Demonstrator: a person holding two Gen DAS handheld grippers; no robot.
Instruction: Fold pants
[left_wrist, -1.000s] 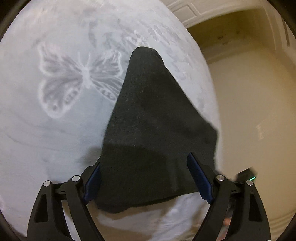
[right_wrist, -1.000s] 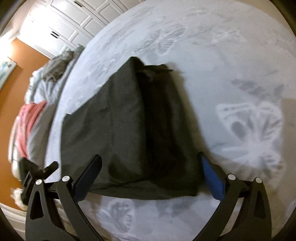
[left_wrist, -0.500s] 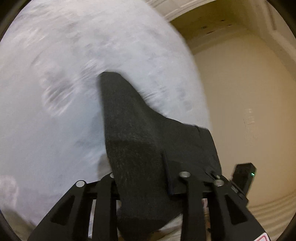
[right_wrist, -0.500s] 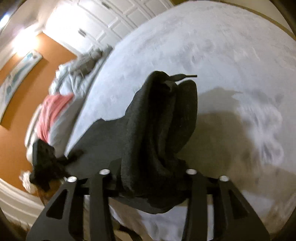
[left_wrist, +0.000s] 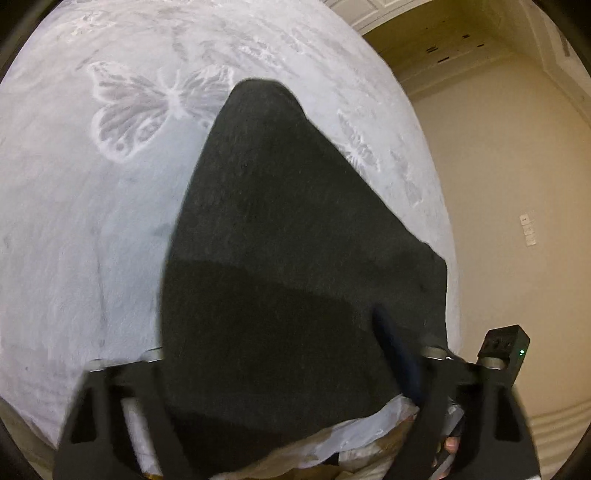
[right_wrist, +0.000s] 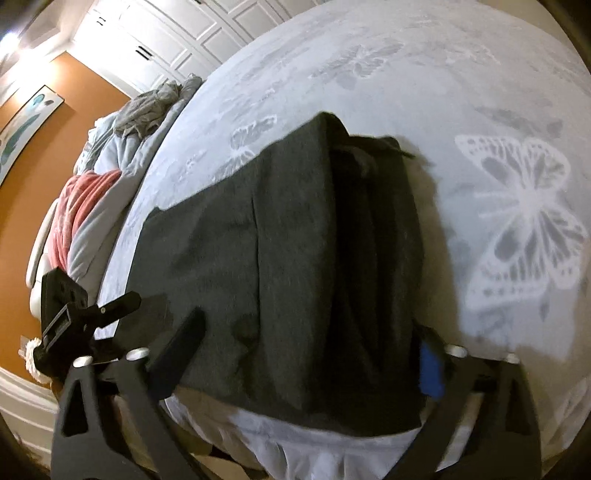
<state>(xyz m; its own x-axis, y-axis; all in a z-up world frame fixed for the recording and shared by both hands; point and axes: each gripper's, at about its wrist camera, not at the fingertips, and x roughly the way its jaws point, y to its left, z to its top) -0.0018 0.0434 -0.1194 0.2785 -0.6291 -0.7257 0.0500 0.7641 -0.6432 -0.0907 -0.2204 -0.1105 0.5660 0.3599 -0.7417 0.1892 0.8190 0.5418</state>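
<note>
Dark grey pants (left_wrist: 288, 221) lie folded and flat on a pale bed cover with butterfly prints (left_wrist: 92, 221), close to the bed's near edge. My left gripper (left_wrist: 273, 332) straddles their near end. Its jaws are opening; one blue pad (left_wrist: 400, 358) rests on the cloth and the other finger is hidden behind it. In the right wrist view the pants (right_wrist: 295, 240) show a fold seam and a drawstring at the far end. My right gripper (right_wrist: 312, 325) has its jaws closing, wide apart, with the pants' near edge between them and not bunched.
The bed cover (right_wrist: 517, 110) stretches far beyond the pants. A red blanket (right_wrist: 85, 206) and a grey garment (right_wrist: 147, 107) are heaped at the bed's left end, before an orange wall and white closet doors (right_wrist: 177, 37). A beige wall (left_wrist: 498, 184) stands right of the bed.
Half a second ago both grippers pinched the pants into a raised bunch. Now the jaws stand wider and the cloth lies spread flat, nearer the cameras.
</note>
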